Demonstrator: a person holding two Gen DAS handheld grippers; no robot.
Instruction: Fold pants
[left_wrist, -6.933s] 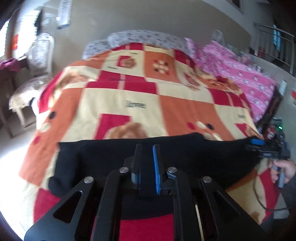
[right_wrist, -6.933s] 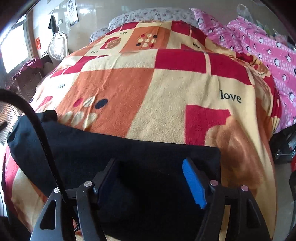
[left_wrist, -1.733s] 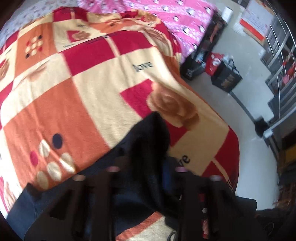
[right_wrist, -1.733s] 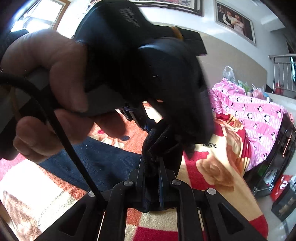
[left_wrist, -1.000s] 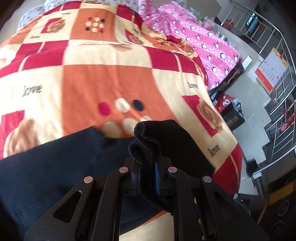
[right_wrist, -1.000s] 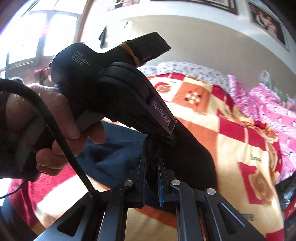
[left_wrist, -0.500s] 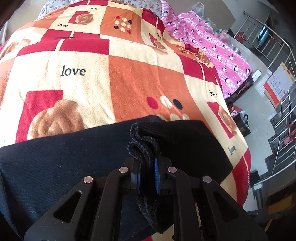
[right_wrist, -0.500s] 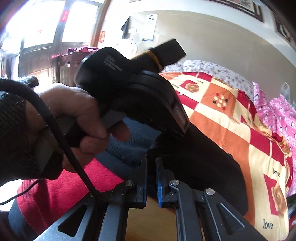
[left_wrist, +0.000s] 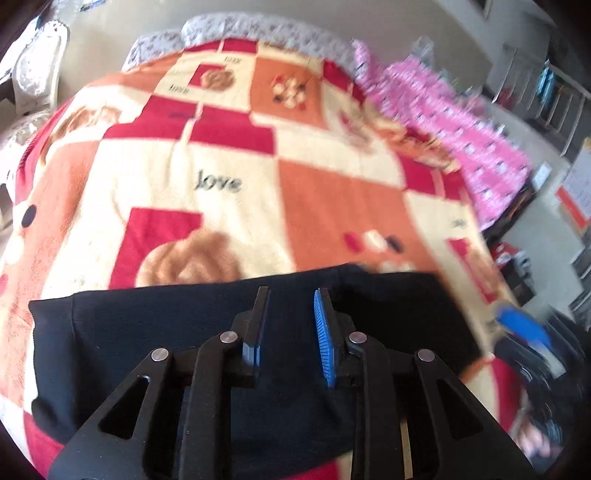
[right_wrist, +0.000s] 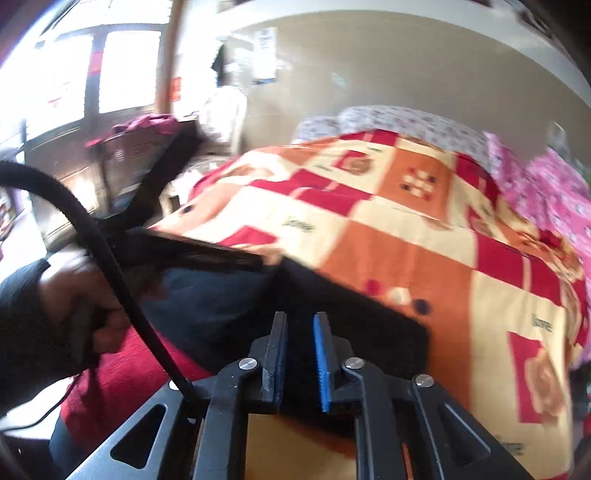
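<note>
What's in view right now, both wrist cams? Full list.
pants: 1, dark navy, folded flat on the blanket's near edge
blanket: 1, red, orange and cream checks, over the bed
quilt: 1, pink, far right of the bed
chair: 1, white, left of the bed
left gripper: 1, black and blue, jaws opening, nothing between them
right gripper: 1, black and blue, jaws opening, empty
hand: 1, dark sleeve, holding the left gripper

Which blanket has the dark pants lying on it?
The checked red, orange and cream blanket with "love" on it holds the pants. The pink blanket lies farther back, off to the side.
</note>
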